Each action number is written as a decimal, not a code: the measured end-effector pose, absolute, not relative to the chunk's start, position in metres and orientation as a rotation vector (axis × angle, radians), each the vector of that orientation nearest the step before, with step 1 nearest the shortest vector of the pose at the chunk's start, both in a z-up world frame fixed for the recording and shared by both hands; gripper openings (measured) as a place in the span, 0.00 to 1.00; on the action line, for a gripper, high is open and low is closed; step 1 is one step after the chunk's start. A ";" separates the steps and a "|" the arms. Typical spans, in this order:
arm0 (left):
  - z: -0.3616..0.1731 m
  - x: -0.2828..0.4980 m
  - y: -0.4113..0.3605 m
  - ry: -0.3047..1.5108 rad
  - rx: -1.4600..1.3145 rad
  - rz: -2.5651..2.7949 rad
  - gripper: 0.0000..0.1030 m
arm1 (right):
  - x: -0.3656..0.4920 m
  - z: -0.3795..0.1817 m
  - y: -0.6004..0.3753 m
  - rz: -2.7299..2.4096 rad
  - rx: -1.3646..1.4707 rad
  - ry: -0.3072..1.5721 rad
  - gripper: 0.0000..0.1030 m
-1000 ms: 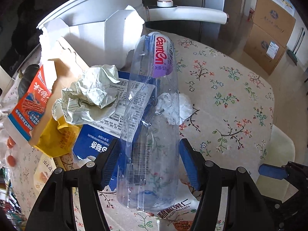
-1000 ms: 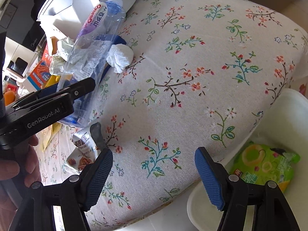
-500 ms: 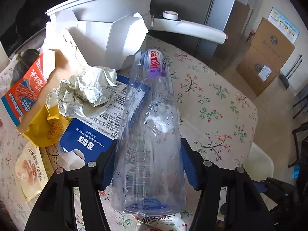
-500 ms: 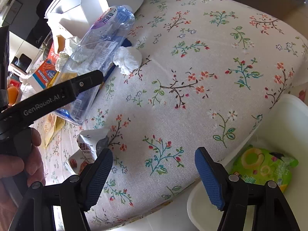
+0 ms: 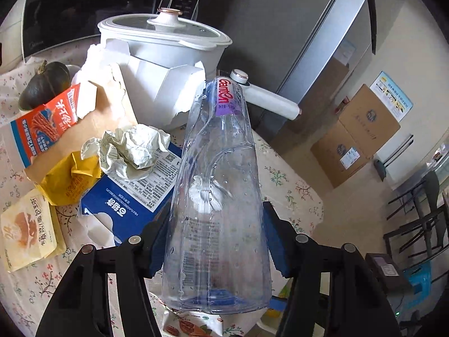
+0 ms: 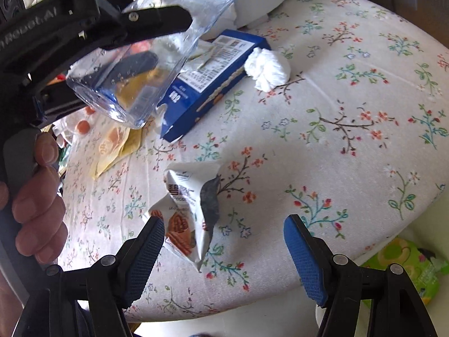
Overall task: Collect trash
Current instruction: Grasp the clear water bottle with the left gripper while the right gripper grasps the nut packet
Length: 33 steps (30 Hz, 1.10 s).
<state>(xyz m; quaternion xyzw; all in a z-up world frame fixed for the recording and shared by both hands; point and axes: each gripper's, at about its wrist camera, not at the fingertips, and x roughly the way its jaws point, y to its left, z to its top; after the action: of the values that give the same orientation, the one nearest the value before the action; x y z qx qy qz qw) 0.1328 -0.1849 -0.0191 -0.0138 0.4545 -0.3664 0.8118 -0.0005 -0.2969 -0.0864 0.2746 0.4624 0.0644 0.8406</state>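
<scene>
My left gripper (image 5: 214, 238) is shut on a clear empty plastic bottle (image 5: 219, 196) with a purple and red label, held up above the floral table (image 6: 350, 168). The bottle also shows in the right wrist view (image 6: 134, 64), lifted at the upper left. My right gripper (image 6: 224, 250) is open and empty, low over the table's near edge, with a torn white nut snack wrapper (image 6: 190, 210) just ahead of its left finger. A white tissue ball (image 6: 266, 67) and a blue carton (image 6: 213, 78) lie further back.
A crumpled paper (image 5: 132, 148), yellow bag (image 5: 70, 179), orange box (image 5: 45, 129) and bread packet (image 5: 28, 230) lie left. A white pot (image 5: 165, 45) stands behind. A white bin with a green wrapper (image 6: 404, 266) sits below the table's right edge.
My left gripper has lifted the bottle well up off the table and tilted upward. My right gripper has moved left, toward the nut wrapper.
</scene>
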 end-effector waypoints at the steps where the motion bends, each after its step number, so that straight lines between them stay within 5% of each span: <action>1: -0.018 0.130 -0.182 0.972 -0.036 -0.791 0.61 | 0.001 -0.088 -0.292 0.146 0.572 0.982 0.73; 16: 0.007 0.094 -0.121 0.854 -0.062 -0.787 0.61 | 0.026 -0.115 -0.256 0.176 0.599 1.023 0.66; 22: -0.001 0.096 -0.101 0.847 -0.054 -0.728 0.61 | 0.030 -0.115 -0.251 0.142 0.579 1.017 0.52; 27: -0.004 0.097 -0.093 0.845 -0.054 -0.699 0.61 | 0.031 -0.119 -0.250 0.140 0.588 1.029 0.23; 33: -0.002 0.095 -0.089 0.847 -0.057 -0.687 0.62 | 0.026 -0.114 -0.250 0.152 0.582 1.014 0.10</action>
<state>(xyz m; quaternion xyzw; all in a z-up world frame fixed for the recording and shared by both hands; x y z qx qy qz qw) 0.0954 -0.0889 -0.0024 -0.0273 0.4026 -0.3267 0.8547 0.0265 -0.2501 -0.1135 0.2742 0.4780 0.0715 0.8314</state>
